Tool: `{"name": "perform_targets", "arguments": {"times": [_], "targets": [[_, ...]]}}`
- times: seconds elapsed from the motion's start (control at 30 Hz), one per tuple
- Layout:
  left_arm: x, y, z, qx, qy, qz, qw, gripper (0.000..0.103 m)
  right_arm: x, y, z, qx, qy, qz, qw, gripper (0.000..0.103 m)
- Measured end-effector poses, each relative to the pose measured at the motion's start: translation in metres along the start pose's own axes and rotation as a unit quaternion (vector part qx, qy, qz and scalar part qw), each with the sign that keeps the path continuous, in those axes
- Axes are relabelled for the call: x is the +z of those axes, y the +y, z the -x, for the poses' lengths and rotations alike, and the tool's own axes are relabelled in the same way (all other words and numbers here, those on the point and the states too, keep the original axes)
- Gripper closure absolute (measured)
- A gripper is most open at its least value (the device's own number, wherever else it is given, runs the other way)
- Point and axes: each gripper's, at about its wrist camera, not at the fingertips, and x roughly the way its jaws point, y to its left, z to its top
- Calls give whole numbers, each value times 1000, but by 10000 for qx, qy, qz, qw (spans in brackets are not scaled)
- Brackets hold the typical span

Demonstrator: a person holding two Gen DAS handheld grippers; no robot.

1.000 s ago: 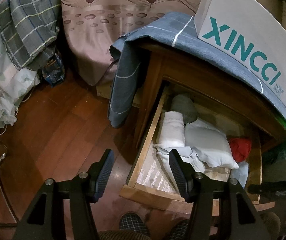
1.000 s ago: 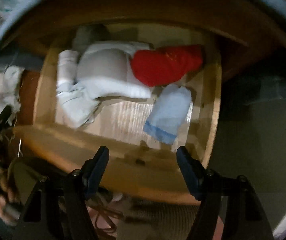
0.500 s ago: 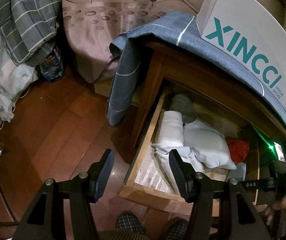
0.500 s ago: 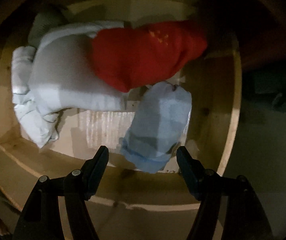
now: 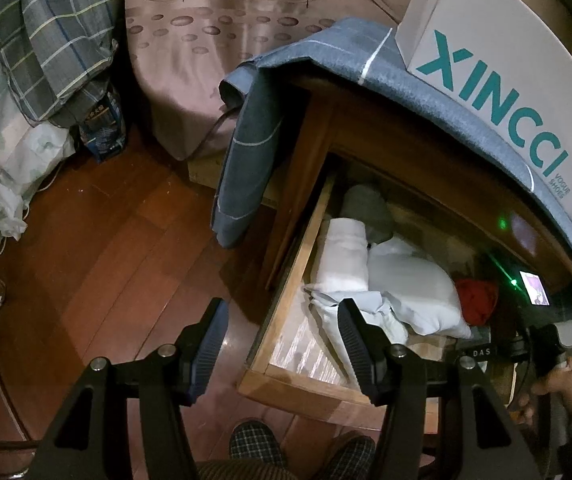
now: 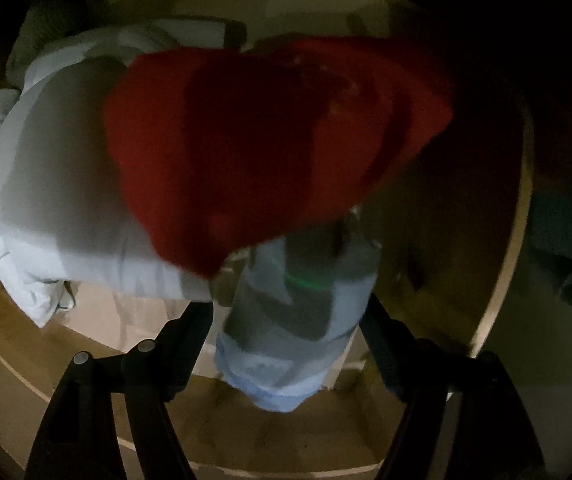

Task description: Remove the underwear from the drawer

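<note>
The wooden drawer of a nightstand stands pulled out. It holds folded white garments, a grey one, a red one and a rolled light-blue piece of underwear. My right gripper is open down inside the drawer, its fingers on either side of the light-blue roll, not closed on it. In the left wrist view the right gripper's body hides the blue roll. My left gripper is open and empty, above the floor at the drawer's front left corner.
A blue-grey cloth and a white XINCCI shoe box lie on the nightstand. A bed with a patterned sheet is behind. Checked bedding is at far left. Wooden floor lies below; my slippered feet are at the bottom.
My right gripper has moved forward and down into the drawer, from over its front edge to straddling the light-blue roll. My left gripper has stayed nearly still.
</note>
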Motion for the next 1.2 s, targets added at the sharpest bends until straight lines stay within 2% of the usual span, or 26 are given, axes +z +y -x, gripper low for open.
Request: {"name": "perform_targets", "arguments": {"times": [0.07, 0.17, 0.33, 0.63, 0.73, 0.9, 0.97, 1.0, 1.13, 1.2], "targets": [[0, -1, -2, 19, 49, -17, 10000, 45, 2, 4, -1, 6, 47, 68, 10000, 31], [1, -2, -3, 10, 99, -6, 9999, 45, 2, -1, -1, -66, 4, 147, 9999, 49], [0, -4, -9, -37, 254, -53, 9997, 45, -6, -2, 5, 135, -105, 191, 9997, 59], [-2, -17, -23, -155, 685, -393, 9968, 45, -35, -15, 48, 766, -761, -128, 9941, 60], [-3, -25, -29, -187, 871, -572, 9944, 45, -49, -24, 64, 974, -1151, -180, 9884, 61], [-2, -41, -40, -308, 1139, -811, 9897, 45, -82, -32, 92, 1092, -1932, -173, 9749, 61], [-2, -49, -47, -418, 1337, -818, 9868, 45, -93, -37, 91, 1107, -2196, -186, 9691, 61], [-2, -53, -51, -501, 1434, -806, 9851, 44, -109, -43, 89, 1137, -2344, -226, 9652, 61], [-1, -66, -70, -741, 1909, -595, 9770, 43, -118, -63, 97, 1388, -2617, -448, 9541, 61], [1, -74, -76, -653, 1954, -641, 9764, 43, -114, -67, 95, 1591, -2672, -614, 9484, 61]]}}
